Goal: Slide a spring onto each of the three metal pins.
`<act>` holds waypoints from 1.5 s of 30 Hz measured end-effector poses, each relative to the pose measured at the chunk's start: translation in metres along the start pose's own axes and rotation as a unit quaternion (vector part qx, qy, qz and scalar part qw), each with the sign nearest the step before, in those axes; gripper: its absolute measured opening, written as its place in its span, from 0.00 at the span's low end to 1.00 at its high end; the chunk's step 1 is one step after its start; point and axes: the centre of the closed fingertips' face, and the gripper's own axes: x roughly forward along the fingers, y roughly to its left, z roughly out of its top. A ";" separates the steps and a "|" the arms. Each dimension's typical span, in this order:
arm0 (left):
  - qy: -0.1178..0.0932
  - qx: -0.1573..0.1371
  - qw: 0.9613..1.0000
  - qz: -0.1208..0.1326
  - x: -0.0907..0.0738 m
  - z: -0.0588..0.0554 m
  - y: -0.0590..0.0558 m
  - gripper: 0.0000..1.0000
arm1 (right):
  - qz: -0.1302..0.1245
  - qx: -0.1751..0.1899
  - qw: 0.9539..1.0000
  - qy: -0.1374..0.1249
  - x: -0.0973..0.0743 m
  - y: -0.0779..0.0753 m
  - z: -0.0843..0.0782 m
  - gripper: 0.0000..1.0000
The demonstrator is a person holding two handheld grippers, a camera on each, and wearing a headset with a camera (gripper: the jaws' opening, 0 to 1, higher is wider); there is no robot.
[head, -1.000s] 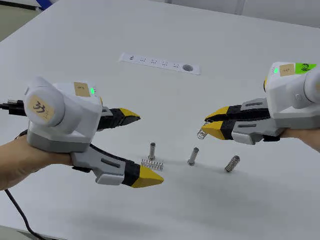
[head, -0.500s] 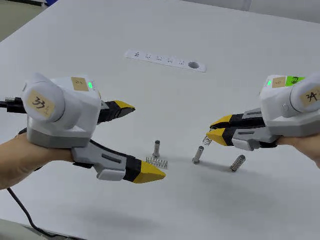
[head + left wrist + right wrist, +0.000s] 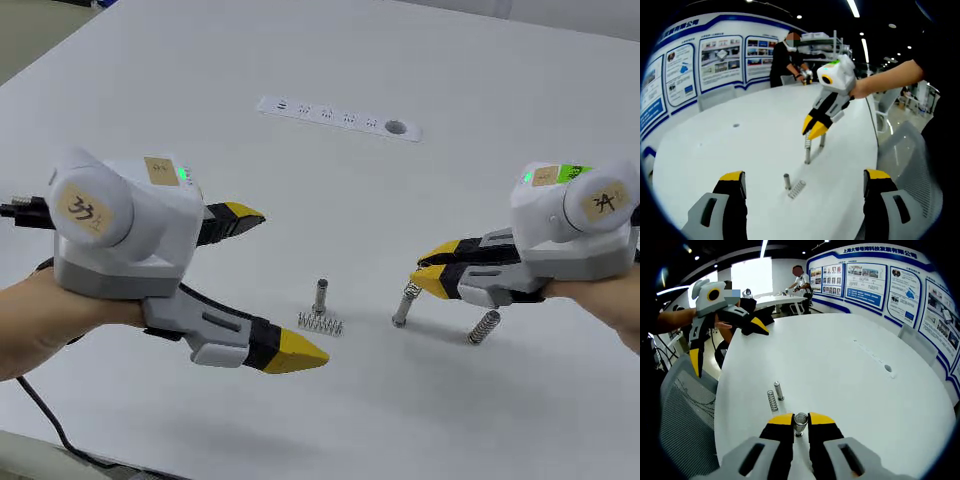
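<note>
Between the right gripper (image 3: 428, 272) jaws, closed down to a narrow gap, sits a spring (image 3: 800, 422), pinched by its upper coils. Its lower end looks to be over the top of the middle pin (image 3: 402, 308), which stands upright on the white table (image 3: 200, 90). Left gripper (image 3: 270, 285) gapes wide, holds nothing, hovers off to the side.

Spring is probably light, thin wire, squashy and bouncy. Squeeze too hard and it may kink or pop out, so grip the side coils near the top and leave the bore free. Pin looks stiff, small and free-standing, and likely tips with a sideways nudge.

Just left: second pin (image 3: 320, 294), upright and bare, with a loose spring (image 3: 320, 323) lying at its base. Right of the gripper: third spring (image 3: 484, 326), tilted, seemingly already on its pin, can't confirm. Power strip (image 3: 340, 118) is well apart at the far side. Nothing blocks the middle pin, but the neighbouring pin and loose spring are near enough to knock.
</note>
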 end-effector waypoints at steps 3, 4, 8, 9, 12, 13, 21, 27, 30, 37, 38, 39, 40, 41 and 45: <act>-0.010 -0.005 1.000 0.000 -0.001 0.004 0.001 0.99 | 0.003 0.006 1.000 0.001 0.001 0.001 0.000 0.11; -0.010 -0.006 1.000 0.000 -0.001 0.005 0.002 0.99 | 0.003 0.004 1.000 0.004 0.002 0.001 -0.001 0.11; -0.008 -0.006 1.000 0.002 0.000 0.003 0.002 0.99 | 0.005 0.002 1.000 0.010 0.006 0.004 -0.005 0.11; -0.006 -0.006 1.000 0.002 0.000 0.003 0.002 0.98 | 0.004 -0.001 1.000 0.013 0.008 0.005 -0.006 0.11; -0.005 -0.007 1.000 0.001 -0.001 0.001 0.001 0.99 | 0.004 -0.003 1.000 0.018 0.012 0.005 -0.009 0.11; -0.004 -0.007 1.000 0.002 -0.001 0.000 0.001 0.99 | 0.004 -0.003 1.000 0.020 0.014 0.005 -0.011 0.11; 0.001 -0.014 1.000 0.010 -0.007 -0.005 0.006 0.98 | 0.004 0.005 0.999 0.031 0.025 0.003 -0.021 0.11; 0.001 -0.018 1.000 0.018 -0.009 -0.006 0.011 0.97 | 0.004 0.014 0.999 0.044 0.034 0.005 -0.032 0.11; 0.001 -0.020 1.000 0.019 -0.009 -0.007 0.011 0.97 | 0.003 0.013 0.999 0.050 0.036 0.005 -0.036 0.11; 0.003 -0.021 1.000 0.018 -0.008 -0.008 0.010 0.97 | 0.004 0.003 0.998 0.061 0.038 0.006 -0.041 0.11; 0.001 -0.022 1.000 0.018 -0.008 -0.008 0.011 0.97 | 0.004 0.003 0.998 0.061 0.038 0.006 -0.042 0.11; 0.000 -0.023 1.000 0.018 -0.008 -0.007 0.011 0.97 | 0.004 0.003 0.998 0.061 0.038 0.007 -0.041 0.11; -0.001 -0.023 1.000 0.019 -0.008 -0.006 0.011 0.97 | 0.004 0.003 0.998 0.061 0.038 0.007 -0.041 0.11; -0.002 -0.023 1.000 0.019 -0.008 -0.006 0.011 0.97 | 0.004 0.000 0.998 0.061 0.038 0.007 -0.041 0.11; -0.003 -0.022 1.000 0.018 -0.008 -0.004 0.011 0.97 | 0.004 -0.001 0.998 0.062 0.038 0.007 -0.040 0.12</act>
